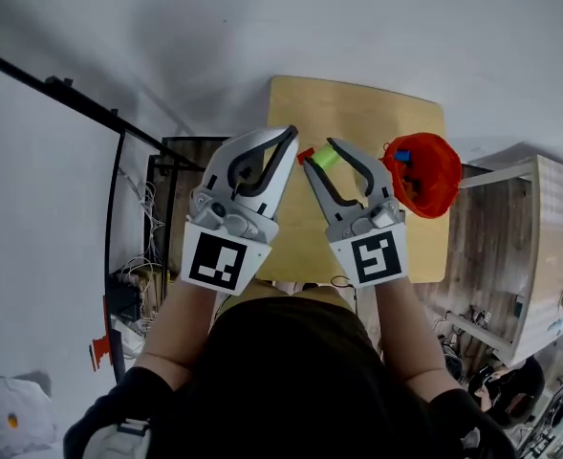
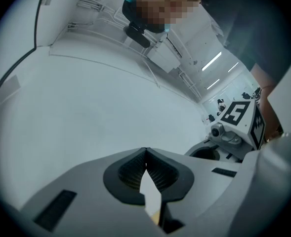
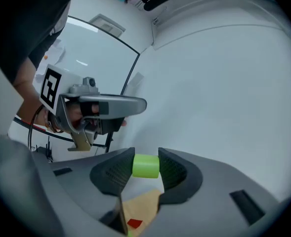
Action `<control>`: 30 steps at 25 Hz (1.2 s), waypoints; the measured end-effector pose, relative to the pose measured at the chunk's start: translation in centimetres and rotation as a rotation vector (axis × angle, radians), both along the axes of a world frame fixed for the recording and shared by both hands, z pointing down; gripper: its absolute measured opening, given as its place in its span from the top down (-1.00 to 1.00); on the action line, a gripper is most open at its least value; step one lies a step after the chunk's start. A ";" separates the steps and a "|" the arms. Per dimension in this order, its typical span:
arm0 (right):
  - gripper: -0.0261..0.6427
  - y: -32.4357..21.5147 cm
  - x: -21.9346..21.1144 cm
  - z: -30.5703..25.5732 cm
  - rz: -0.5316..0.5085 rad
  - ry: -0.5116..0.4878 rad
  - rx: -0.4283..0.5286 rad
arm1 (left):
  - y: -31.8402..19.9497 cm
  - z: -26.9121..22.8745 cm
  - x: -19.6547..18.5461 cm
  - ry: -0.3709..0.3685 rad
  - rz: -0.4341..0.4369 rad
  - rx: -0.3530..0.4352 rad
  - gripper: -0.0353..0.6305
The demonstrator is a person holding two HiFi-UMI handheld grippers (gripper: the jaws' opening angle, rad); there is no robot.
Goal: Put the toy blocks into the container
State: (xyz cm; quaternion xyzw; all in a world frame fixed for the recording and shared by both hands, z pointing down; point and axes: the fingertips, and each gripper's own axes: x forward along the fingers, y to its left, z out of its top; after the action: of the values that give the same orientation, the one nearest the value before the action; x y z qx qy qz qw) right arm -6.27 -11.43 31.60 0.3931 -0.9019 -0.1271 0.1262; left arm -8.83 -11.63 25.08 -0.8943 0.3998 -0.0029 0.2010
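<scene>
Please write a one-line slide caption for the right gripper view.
Right gripper clamps a lime-green cylindrical toy block high above the wooden table.

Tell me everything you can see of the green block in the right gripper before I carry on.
The green block is a short, bright lime cylinder, smooth and matte, plastic by the look of it. It lies sideways across the right gripper, its flat ends pressed against the two ribbed black pads near their tips. Its curved side is bare and unmarked. It hangs clear above the wooden table, touching only the pads.
</scene>
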 end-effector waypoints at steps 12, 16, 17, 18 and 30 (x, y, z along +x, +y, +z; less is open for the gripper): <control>0.44 4.3 2.1 -6.2 0.027 -0.080 0.124 | 2.4 -3.1 3.7 0.003 0.055 0.069 0.86; 0.44 4.5 5.2 -6.2 0.086 -0.078 0.126 | 2.8 -3.0 6.5 -0.001 0.103 0.069 0.86; 0.44 4.5 6.1 -6.2 0.102 -0.074 0.128 | 2.8 -3.0 7.3 0.001 0.116 0.070 0.86; 0.44 4.6 7.0 -6.2 0.118 -0.070 0.127 | 2.9 -3.0 8.2 0.003 0.129 0.071 0.86; 0.44 5.6 17.0 -5.5 0.274 -0.039 0.110 | 3.6 -1.8 18.4 -0.007 0.270 0.054 0.86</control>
State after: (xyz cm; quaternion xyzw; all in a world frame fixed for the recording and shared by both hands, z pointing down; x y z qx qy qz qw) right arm 10.73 -5.83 26.13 0.5211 -0.8338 -0.1504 0.1030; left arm 9.55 -8.00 23.26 -0.9342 0.2751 0.0320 0.2248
